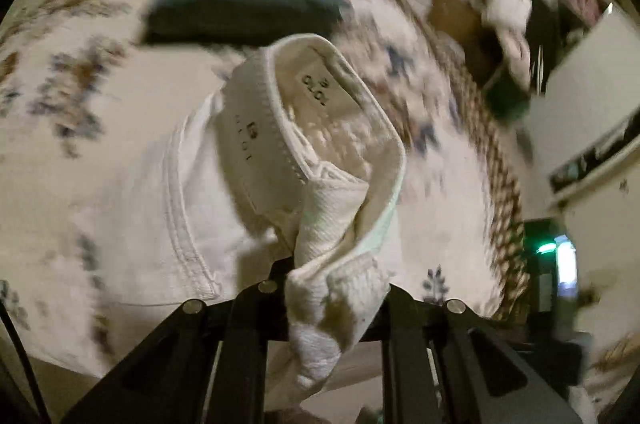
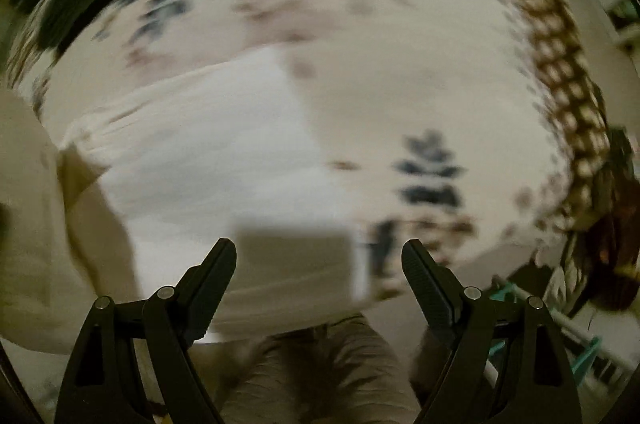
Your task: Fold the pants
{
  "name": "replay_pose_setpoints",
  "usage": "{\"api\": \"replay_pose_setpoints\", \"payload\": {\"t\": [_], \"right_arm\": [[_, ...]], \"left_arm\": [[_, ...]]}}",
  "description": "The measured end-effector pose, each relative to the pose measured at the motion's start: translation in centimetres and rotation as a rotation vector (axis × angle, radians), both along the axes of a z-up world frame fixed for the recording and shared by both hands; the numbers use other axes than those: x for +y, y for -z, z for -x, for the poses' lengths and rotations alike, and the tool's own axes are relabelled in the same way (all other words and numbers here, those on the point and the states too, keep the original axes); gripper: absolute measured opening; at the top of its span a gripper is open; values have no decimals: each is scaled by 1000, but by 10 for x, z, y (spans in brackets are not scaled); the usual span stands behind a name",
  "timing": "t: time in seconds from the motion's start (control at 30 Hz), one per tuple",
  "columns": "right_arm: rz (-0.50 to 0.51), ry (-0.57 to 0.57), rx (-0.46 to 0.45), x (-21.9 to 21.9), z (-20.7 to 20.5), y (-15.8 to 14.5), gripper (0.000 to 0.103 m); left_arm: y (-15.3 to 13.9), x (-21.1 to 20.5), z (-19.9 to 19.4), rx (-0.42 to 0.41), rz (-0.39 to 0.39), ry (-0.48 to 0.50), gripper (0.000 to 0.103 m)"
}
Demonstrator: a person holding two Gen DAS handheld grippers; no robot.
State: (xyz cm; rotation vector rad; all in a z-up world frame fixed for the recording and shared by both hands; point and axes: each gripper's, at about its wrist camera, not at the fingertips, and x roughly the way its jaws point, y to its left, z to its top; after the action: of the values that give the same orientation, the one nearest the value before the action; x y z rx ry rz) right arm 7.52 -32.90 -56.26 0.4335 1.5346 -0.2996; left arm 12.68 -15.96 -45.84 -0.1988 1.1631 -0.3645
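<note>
I have the white pants point(image 1: 248, 160) by the waistband, which is pinched in my left gripper point(image 1: 336, 288). Its jaws are clamped tight on the bunched cloth at the bottom centre of the left wrist view, and the band loops upward with its printed size label showing. The rest of the pants trails to the lower left over the floral bedspread point(image 1: 60, 72).

I judge the folding barely begun: no crease is laid that I can make out. My right gripper point(image 2: 320, 264) stands wide apart with nothing between its fingers, above a blurred white spread of cloth point(image 2: 208, 152).

A dark folded garment point(image 1: 244, 4) lies upper centre, near but apart. The braided bedspread border point(image 1: 500, 160) curves down the right.
</note>
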Motion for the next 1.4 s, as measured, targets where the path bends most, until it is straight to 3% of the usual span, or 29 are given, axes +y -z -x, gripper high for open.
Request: {"api": "replay_pose_setpoints", "payload": {"t": [0.1,0.17,0.33,0.43,0.47,0.5,0.6,0.73,0.83,0.9,0.97,1.07,1.23,1.4], "right_arm": [[0,57,19,-38,19,15,87],[-26,88,18,-60,28,22,87],[-174,122,-40,-106,24,25,87],[-305,94,-102,-110,3,16,87],[-344,78,-122,-108,-4,13,87],[-385,56,-139,-105,-12,9,87],[-472,-1,-159,-88,-33,6,88],[-560,-76,-135,-53,-62,19,88],[-564,-109,-90,-26,-73,40,90],[-523,-139,-112,-14,-76,42,87],[-421,-195,-137,-3,-78,35,56],[-293,-237,-172,7,-68,20,32],[-224,-226,-211,10,-45,-17,22],[-113,-174,-199,-10,-26,-55,20]], "left_arm": [[43,-33,-8,76,-68,30,11],[55,-42,-14,100,-103,39,13],[47,-55,-18,160,-136,87,33],[32,-50,-21,180,-145,55,70],[25,-39,-18,179,-137,26,88],[16,-26,-19,171,-142,-19,95],[11,12,-23,198,-227,-126,95],[29,54,-30,263,-345,-210,95],[40,77,-33,276,-402,-230,95],[42,89,-34,271,-426,-240,95],[44,97,-35,269,-440,-250,95],[45,106,-37,278,-435,-276,95],[37,110,-41,273,-427,-277,95],[31,108,-44,257,-414,-257,95]]}}
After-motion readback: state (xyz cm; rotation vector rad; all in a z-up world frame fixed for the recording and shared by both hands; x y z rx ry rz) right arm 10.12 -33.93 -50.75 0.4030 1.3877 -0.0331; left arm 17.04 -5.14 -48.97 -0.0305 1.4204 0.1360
